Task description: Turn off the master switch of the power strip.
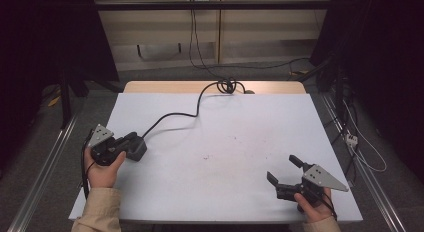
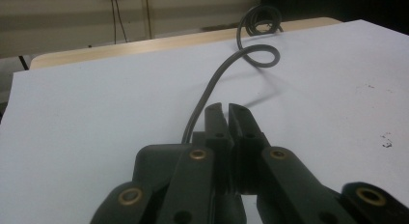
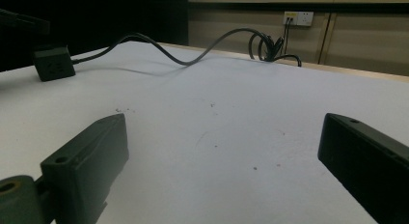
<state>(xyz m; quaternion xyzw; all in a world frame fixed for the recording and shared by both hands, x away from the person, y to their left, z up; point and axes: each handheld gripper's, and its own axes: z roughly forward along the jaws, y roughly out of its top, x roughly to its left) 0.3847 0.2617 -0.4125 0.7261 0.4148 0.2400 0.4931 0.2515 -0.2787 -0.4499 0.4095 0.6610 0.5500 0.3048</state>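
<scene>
**Left gripper at the black plug block, right gripper spread wide**

A white sheet covers the table [image 1: 215, 142], with bare wood showing along the far edge. Near the left edge, the left gripper [image 1: 131, 143] rests on the sheet in the person's left hand [image 1: 104, 168]. Its jaws are drawn almost together, with only a thin slit between their tips in the left gripper view. A black plug block [image 1: 136, 148] sits right at those jaws; whether they pinch it or merely touch it cannot be told. In the right gripper view the block [image 3: 54, 63] lies flat on the sheet. A dark cable [image 1: 180, 114] runs from the block across the sheet to a tangle of loops [image 1: 227, 85] at the middle of the far edge.

Near the front right corner, the right gripper [image 1: 283, 171] is held in the right hand [image 1: 314, 204]. Its jaws stand wide apart with bare sheet between them, well away from the block and cable.
</scene>
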